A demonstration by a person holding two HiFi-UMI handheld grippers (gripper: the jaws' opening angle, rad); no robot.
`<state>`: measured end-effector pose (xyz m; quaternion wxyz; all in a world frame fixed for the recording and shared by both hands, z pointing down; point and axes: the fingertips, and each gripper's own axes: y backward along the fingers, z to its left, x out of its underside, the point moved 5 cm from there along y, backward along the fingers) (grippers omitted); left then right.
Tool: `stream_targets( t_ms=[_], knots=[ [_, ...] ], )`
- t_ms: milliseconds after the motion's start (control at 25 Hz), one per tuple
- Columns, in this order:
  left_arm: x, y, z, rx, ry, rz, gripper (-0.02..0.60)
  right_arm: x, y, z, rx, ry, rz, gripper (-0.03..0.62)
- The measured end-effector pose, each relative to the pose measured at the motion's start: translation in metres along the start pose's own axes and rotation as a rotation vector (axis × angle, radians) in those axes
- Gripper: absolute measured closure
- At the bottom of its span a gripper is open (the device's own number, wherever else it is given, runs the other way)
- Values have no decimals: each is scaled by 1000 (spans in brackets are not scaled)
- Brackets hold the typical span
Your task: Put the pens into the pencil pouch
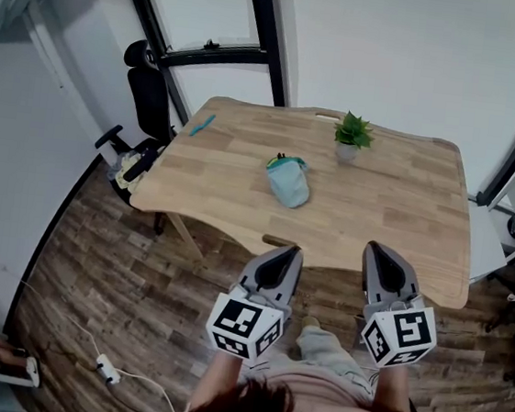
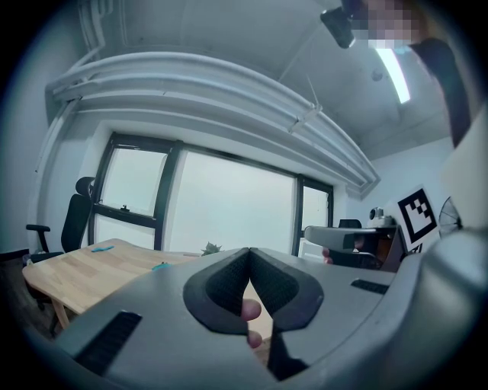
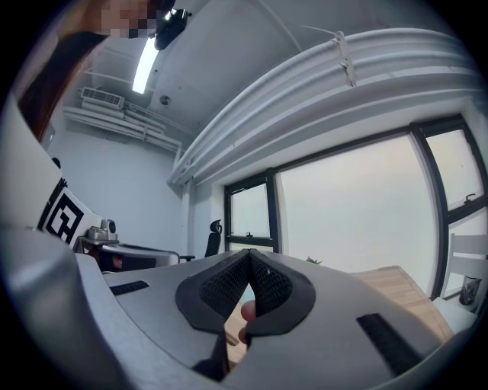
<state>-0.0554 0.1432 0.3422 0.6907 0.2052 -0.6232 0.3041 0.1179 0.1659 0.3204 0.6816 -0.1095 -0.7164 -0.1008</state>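
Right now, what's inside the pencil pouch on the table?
The pencil pouch shows a small dark bit at its far end, too small to identify. Its teal fabric covers whatever is inside. One blue pen lies outside it, near the table edge.

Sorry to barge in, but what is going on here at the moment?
A person stands at a table, holding the left gripper and right gripper near its front edge, both shut and empty. A pouch lies mid-table, a pen near the far left edge, a plant further back. Nothing is handled yet.
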Motion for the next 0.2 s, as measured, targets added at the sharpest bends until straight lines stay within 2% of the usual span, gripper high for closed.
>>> stream_targets(
  t_ms=[200],
  knots=[
    [-3, -14, 11, -17, 1, 3, 580, 0, -13, -7, -20, -12, 7, 594]
  ],
)
